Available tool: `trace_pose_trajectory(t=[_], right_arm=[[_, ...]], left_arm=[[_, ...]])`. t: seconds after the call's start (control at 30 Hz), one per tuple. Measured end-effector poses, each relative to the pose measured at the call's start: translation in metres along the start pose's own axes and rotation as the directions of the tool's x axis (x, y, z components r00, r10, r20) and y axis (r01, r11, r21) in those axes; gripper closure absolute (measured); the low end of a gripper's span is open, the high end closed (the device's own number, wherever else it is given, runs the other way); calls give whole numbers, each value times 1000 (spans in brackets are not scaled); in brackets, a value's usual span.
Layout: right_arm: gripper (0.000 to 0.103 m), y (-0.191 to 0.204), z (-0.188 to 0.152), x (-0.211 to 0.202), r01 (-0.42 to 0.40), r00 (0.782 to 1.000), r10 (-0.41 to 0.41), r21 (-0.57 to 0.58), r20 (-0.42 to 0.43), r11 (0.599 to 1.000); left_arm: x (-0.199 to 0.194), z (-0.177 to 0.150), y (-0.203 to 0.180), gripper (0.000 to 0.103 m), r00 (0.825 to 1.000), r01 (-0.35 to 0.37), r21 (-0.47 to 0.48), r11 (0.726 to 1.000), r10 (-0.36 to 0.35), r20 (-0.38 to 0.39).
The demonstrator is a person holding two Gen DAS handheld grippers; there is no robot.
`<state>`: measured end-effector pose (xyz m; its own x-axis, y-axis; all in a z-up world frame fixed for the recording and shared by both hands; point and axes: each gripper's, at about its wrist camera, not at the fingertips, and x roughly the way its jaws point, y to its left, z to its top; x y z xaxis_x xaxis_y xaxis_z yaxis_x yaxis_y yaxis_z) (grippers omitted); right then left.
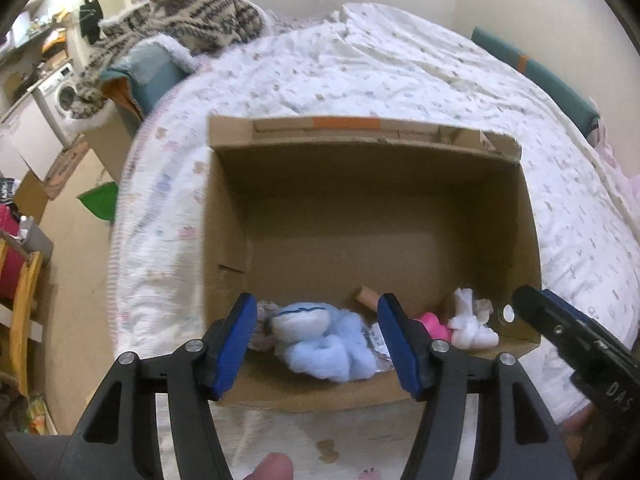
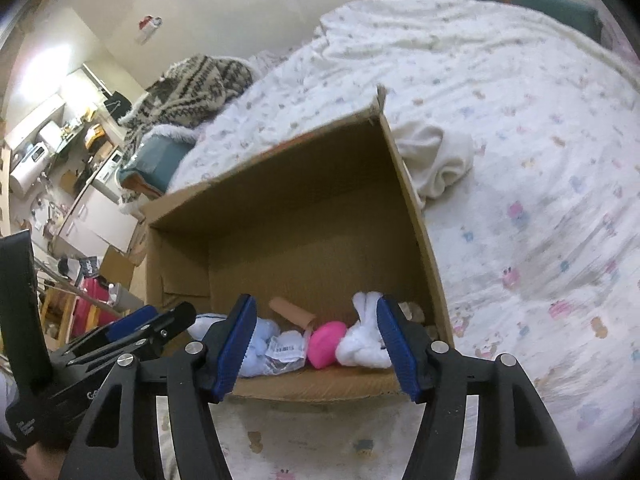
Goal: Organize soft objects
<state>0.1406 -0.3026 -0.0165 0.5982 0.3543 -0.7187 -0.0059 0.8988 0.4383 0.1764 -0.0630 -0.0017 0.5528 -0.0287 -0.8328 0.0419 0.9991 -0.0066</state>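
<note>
Here: left gripper [image 1: 318,346], right gripper [image 2: 316,346] both released above box [image 1: 532,248]; "DAS" lettering legible.

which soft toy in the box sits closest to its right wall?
The white plush, knotted and long-eared, lies nearest the cardboard box right wall. The pink plush sits left of it, the light blue plush farther left.
</note>
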Motion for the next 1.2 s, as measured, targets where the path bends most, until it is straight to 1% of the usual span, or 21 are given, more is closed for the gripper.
trace_pose_trajectory(t=[0.1,0.13,0.17,0.2,0.27,0.33,0.37,0.4,0.43,0.5,0.57,0.6,0.63,0.73,0.9,1.03,1.1,1.13,1.2], right_arm=[[31,6,0,-13,-5,1000,5,-16,25,1000],[30,8,-1,-18,-8,999,9,-26,36,1000],[30,11,-1,-23,-4,999,6,-34,44,999],[30,13,-2,-27,1,999,1,-38,50,999],[28,16,-6,-37,-4,998,7,-44,64,999],[14,19,-10,-44,4,998,0,-56,70,998],[11,21,-12,-47,9,998,-4,-64,70,998],[6,22,-14,-49,10,997,-5,-70,72,997],[3,24,-17,-53,13,997,-7,-78,77,997],[1,27,-23,-60,17,996,-10,-86,89,996],[0,29,-29,-67,25,994,-15,-92,112,995],[0,31,-32,-70,28,992,-16,-95,126,995],[0,32,-35,-74,32,989,-17,-99,146,995],[0,37,-46,-84,58,980,-34,-115,196,992],[0,46,-59,-85,83,980,-54,-151,192,985],[0,49,-74,-81,94,981,-61,-175,183,980],[0,48,-80,-76,107,981,-73,-187,178,976],[0,47,-82,-73,111,982,-79,-184,172,977],[0,44,-83,-68,115,983,-85,-179,164,977]], left_arm=[[-16,-3,7,43,999,-10,-6,1000,10,37],[-20,-5,10,42,999,-11,-10,1000,11,43],[-24,-7,14,38,999,-9,-13,1000,9,45],[-28,-9,18,31,999,-5,-20,1000,6,44],[-36,-13,25,24,999,-5,-39,999,7,51],[-45,-19,32,21,998,1,-50,999,2,59],[-49,-22,34,18,998,5,-53,999,-2,59],[-53,-25,38,17,998,9,-55,998,-6,61],[-57,-29,40,16,998,12,-58,998,-8,65],[-68,-37,44,10,996,16,-53,998,-11,92],[-79,-45,47,5,992,19,-39,999,-14,123],[-84,-50,48,2,990,13,-34,999,-8,140],[-90,-55,50,0,987,7,-32,999,-2,158],[-102,-67,57,0,983,13,-29,999,-7,185],[-108,-83,66,0,982,-16,-45,999,24,188],[-103,-95,68,0,982,-21,-48,999,30,185],[-100,-100,67,0,980,-42,-46,998,50,192],[-96,-102,68,0,981,-53,-54,997,62,186],[-89,-104,69,0,986,-38,-73,997,49,161]])
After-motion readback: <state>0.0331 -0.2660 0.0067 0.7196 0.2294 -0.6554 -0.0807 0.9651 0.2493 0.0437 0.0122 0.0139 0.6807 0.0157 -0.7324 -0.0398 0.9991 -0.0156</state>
